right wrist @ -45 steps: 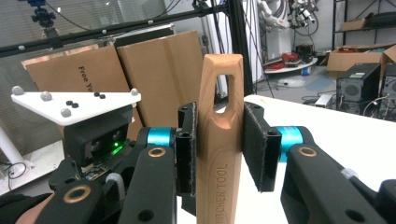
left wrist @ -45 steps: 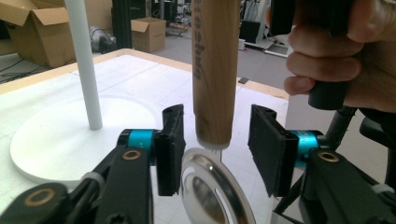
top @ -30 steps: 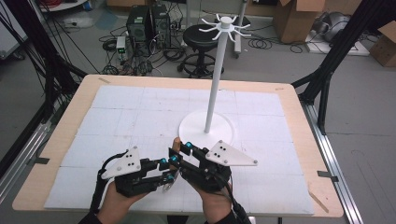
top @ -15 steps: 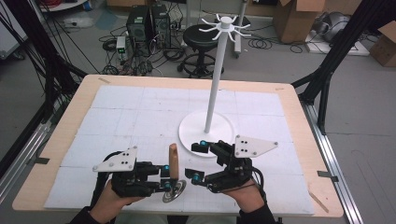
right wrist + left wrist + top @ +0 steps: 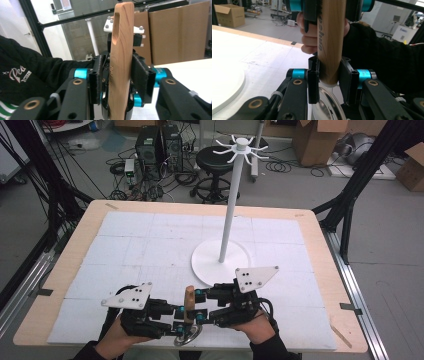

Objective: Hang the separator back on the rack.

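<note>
We count one table [image 5: 320,270], wooden-edged, with one white gridded mat [image 5: 150,250] over its top. On the mat stands one white rack [image 5: 220,261]: a round base, a single pole, and a crown of hooks at the top. We count two hand-held grippers, both at the near edge of the table, facing each other. Between them stands one utensil, upright: a wooden handle [image 5: 189,301] above a round metal head [image 5: 186,336] near the mat.

The left gripper [image 5: 176,318] pinches the handle low down, just above the metal head, both pads tight on the wood. The right gripper [image 5: 199,306] has its jaws on either side of the handle higher up; they have just been closing, and in the right gripper view narrow gaps show beside the wood.
</note>
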